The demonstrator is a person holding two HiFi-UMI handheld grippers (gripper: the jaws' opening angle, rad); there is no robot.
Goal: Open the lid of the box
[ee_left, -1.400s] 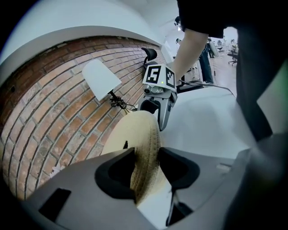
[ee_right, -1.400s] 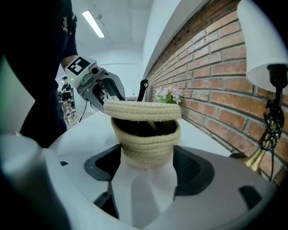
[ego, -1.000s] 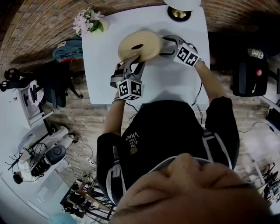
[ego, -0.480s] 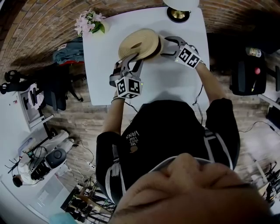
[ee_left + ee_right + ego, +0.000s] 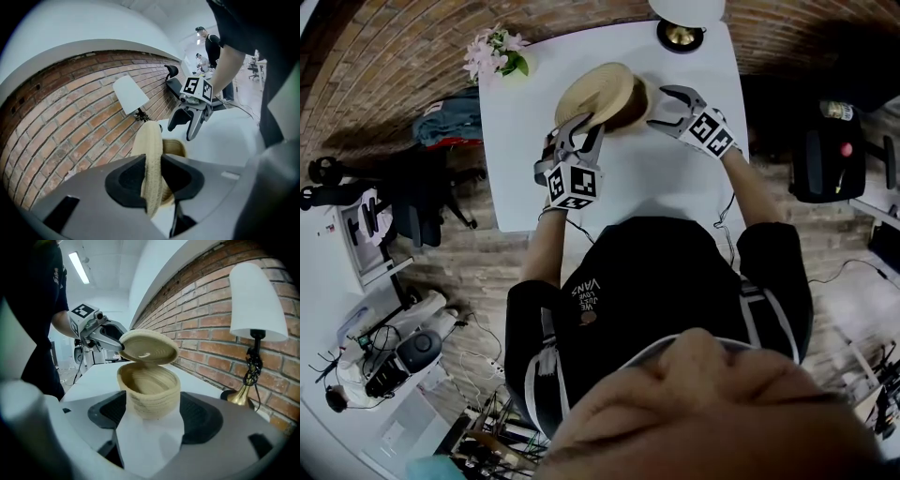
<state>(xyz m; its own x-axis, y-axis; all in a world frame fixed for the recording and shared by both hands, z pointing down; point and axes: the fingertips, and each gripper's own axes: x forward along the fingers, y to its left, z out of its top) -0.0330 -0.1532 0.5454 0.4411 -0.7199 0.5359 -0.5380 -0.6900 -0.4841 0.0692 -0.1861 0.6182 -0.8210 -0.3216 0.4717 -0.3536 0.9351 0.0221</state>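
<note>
A round woven box (image 5: 150, 397) stands on the white table (image 5: 666, 178). Its woven lid (image 5: 149, 347) is raised and tilted above the open box. My left gripper (image 5: 581, 125) holds the lid (image 5: 150, 164) by its rim; its jaws are closing and both pads press on the rim. My right gripper (image 5: 667, 105) stands open at the box's right side. In the right gripper view the box (image 5: 150, 397) sits between the fingertips, with no clear pressing. From the left gripper view the right gripper (image 5: 185, 129) hangs just beyond the box (image 5: 174, 147).
A lamp with a white shade (image 5: 257, 305) and brass foot (image 5: 682, 33) stands at the table's far edge by the brick wall. Pink flowers (image 5: 492, 49) sit at the far left corner. Chairs and equipment surround the table on the floor.
The lid has come off the box and tilted up, carried by my left gripper toward the near left. My right gripper stays beside the box.
</note>
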